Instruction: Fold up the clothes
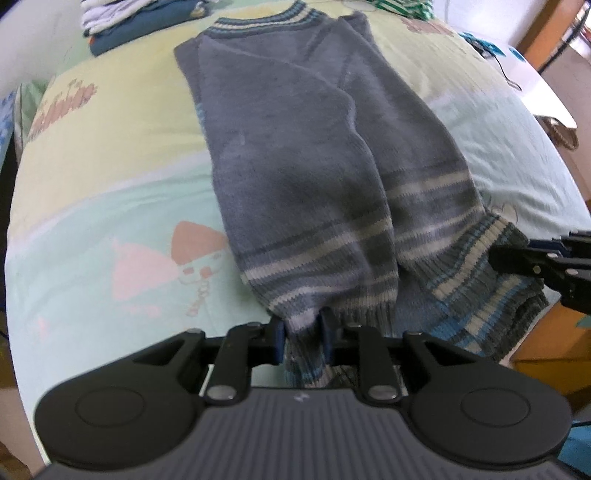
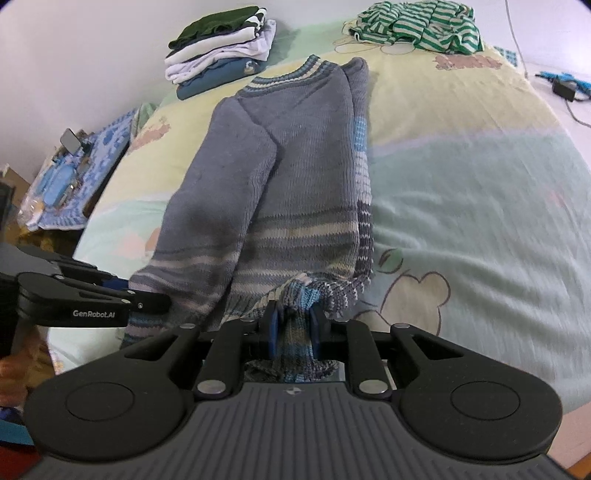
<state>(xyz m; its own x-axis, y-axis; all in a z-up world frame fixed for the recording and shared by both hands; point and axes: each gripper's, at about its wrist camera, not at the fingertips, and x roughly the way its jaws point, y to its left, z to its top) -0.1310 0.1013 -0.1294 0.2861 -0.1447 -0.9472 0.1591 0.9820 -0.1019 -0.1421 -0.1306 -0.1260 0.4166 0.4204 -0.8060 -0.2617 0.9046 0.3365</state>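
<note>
A: On the bed point(image 2: 480, 206), dead centre: grey-blue knit sweater point(image 1: 288, 147), sleeves folded in, collar at 12 o'clock, striped hem point(image 1: 369, 295) at 6.

B: Tools?

A: Left gripper point(image 1: 302, 339) is clamped on the hem and sleeve cuff at 6 o'clock of its own view. Right gripper point(image 2: 293, 328) is clamped on bunched hem ribbing, same spot in its view.

B: How will it handle?

A: My read: thick knit, soft, moderately heavy, not slippery, not fragile. It will sag and stretch between two pinch points. Hold the ribbed hem near both corners, as now; ribbing grips well.

B: View differences?

A: Right wrist shows the folded stack point(image 2: 221, 55) at 11 o'clock, the green-striped garment point(image 2: 421, 26) at 1, clutter off the bed at 9, and the left gripper at 8. Left wrist crops the stack, but shows the cartoon print point(image 1: 177, 266) at 9 and the right gripper at 3.
</note>
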